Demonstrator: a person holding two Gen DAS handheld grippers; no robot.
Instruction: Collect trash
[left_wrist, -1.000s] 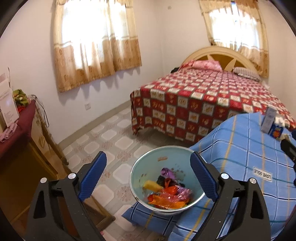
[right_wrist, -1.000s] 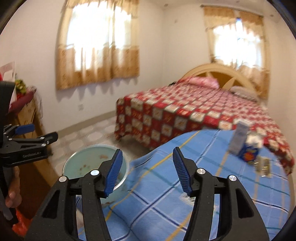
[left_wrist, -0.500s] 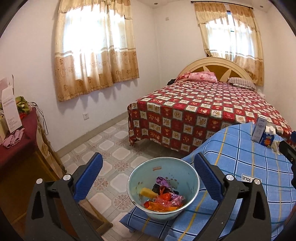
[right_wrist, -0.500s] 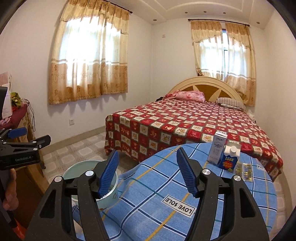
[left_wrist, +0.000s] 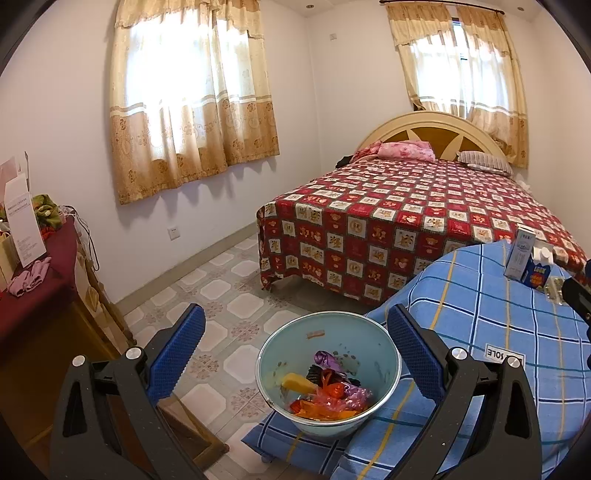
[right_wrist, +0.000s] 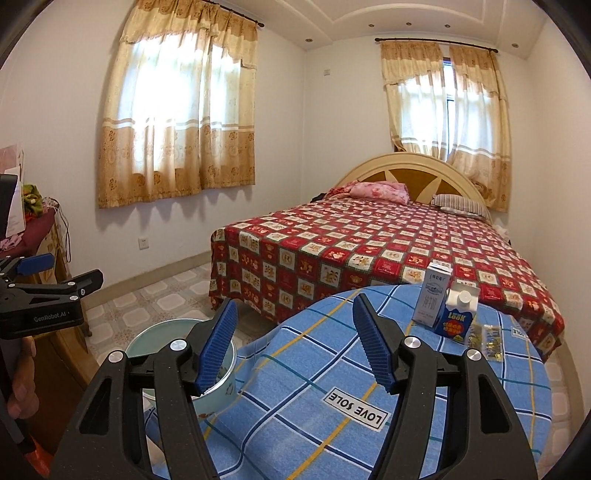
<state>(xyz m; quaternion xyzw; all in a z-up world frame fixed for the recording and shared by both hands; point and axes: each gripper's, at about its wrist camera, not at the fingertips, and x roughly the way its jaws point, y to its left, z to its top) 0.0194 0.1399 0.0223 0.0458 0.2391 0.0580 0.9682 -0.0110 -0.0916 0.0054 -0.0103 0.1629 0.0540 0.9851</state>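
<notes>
Both hand-held grippers, left (left_wrist: 295, 354) and right (right_wrist: 293, 341), hanging open, empty; next targeting blue-white cardboard cartons (right_wrist: 445, 308) at 2 o'clock, dropping into pale-green enamel basin (left_wrist: 373, 332).

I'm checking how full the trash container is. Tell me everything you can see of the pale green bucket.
The pale green bucket is round, open-topped, with a thin metallic-looking rim and smudged inner walls. It stands upright at the edge of the blue checked cloth. Only its bottom is covered: orange, red, pink and purple wrappers and a yellow piece. No gripper touches it.
</notes>
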